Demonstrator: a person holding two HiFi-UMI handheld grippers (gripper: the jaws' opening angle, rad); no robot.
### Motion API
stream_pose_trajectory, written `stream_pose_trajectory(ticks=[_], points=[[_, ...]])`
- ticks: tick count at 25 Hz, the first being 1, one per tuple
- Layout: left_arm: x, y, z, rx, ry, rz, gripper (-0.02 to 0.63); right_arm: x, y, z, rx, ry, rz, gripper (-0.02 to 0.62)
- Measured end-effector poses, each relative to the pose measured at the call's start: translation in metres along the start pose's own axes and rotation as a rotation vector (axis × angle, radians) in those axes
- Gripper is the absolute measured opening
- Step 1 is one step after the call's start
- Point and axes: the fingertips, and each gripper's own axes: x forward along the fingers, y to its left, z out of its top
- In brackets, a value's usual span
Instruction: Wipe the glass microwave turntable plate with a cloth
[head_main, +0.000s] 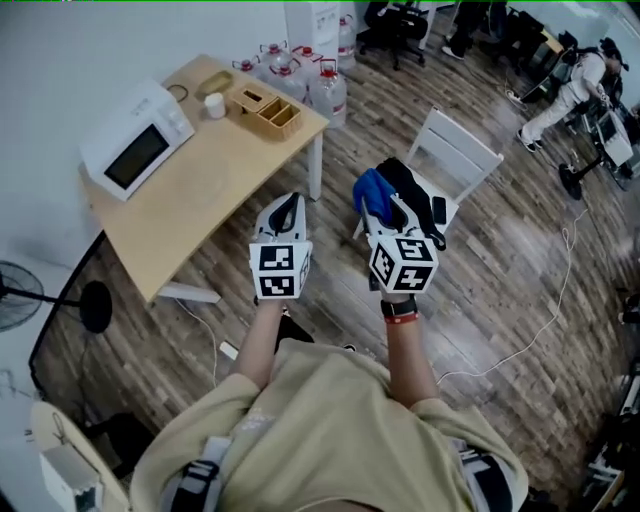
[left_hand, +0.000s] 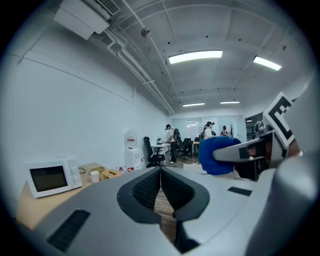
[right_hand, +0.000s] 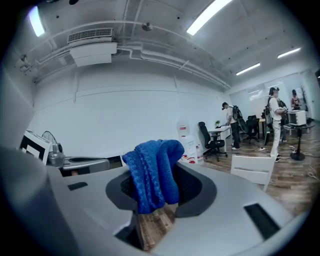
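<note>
Pre-wipe. My right claw (right_hand: 162, 182) pinches the blue cloth (right_hand: 150, 170); left claw (left_hand: 160, 176) closed, empty. Next: carry cloth down to the surface (head_main: 235, 160) beside the microwave (head_main: 135, 140).

- White box microwave (head_main: 137, 140) sits on the light wooden table (head_main: 215, 190), left side.
- White cup (head_main: 215, 105) and wooden compartment tray (head_main: 268, 108) stand at its far end.
- White slat-backed chair (head_main: 460, 150) stands right of the table.
- Blue knitted cloth (right_hand: 152, 172) sits between the right gripper's (right_hand: 155, 200) jaws.
</note>
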Motion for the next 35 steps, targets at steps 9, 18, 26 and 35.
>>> stream_pose_trajectory(ticks=[9,18,26,35], points=[[-0.004,0.144,0.005,-0.076,-0.047,0.152,0.021,0.116,0.11,0.009,-0.046,0.054,0.182,0.141],[0.011,0.272,-0.001,-0.119,-0.069,0.24,0.021,0.224,0.203,0.01,-0.094,0.097,0.3,0.146],[0.011,0.373,-0.002,-0.095,-0.073,0.315,0.021,0.308,0.286,0.017,-0.105,0.089,0.404,0.147],[0.01,0.455,-0.042,-0.151,-0.013,0.451,0.021,0.39,0.356,-0.014,-0.109,0.2,0.559,0.149]])
